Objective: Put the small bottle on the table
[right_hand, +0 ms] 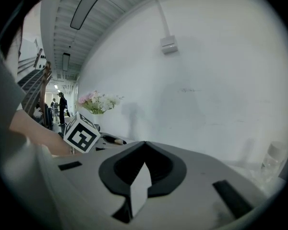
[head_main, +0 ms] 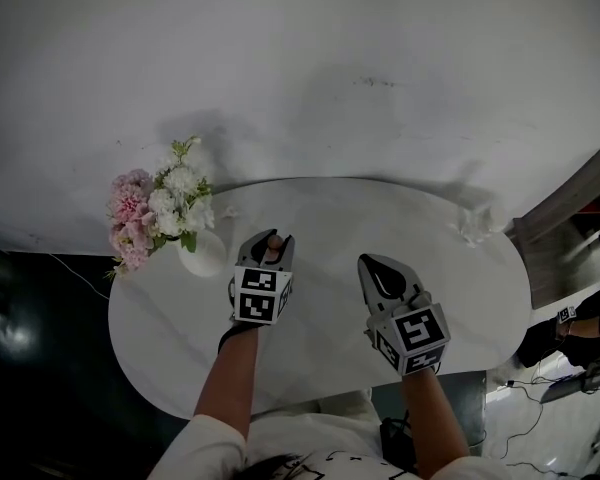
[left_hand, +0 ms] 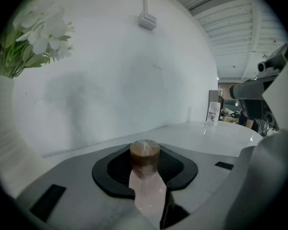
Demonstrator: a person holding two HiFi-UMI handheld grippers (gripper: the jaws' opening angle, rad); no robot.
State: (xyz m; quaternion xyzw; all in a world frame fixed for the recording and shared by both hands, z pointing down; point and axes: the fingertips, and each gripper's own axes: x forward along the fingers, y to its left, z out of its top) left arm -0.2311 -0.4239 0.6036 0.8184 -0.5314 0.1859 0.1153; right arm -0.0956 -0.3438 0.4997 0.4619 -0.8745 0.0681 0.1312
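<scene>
The small bottle (left_hand: pixel 145 161), pale pink with a brown cap, stands upright between the jaws of the left gripper (head_main: pixel 267 252), which is clenched on its body. It is just right of the vase (head_main: pixel 202 254) of pink and white flowers (head_main: pixel 156 208), over the white oval desk (head_main: pixel 450 303); whether it touches the desk cannot be told. Further right of the vase, the right gripper (head_main: pixel 371 266) is clenched on nothing.

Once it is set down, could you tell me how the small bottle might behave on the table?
The small bottle looks slim for its height, so it may tip if released tilted. Its round cap suggests it would roll once on its side. The table looks smooth and glossy, so it could slide.
</scene>
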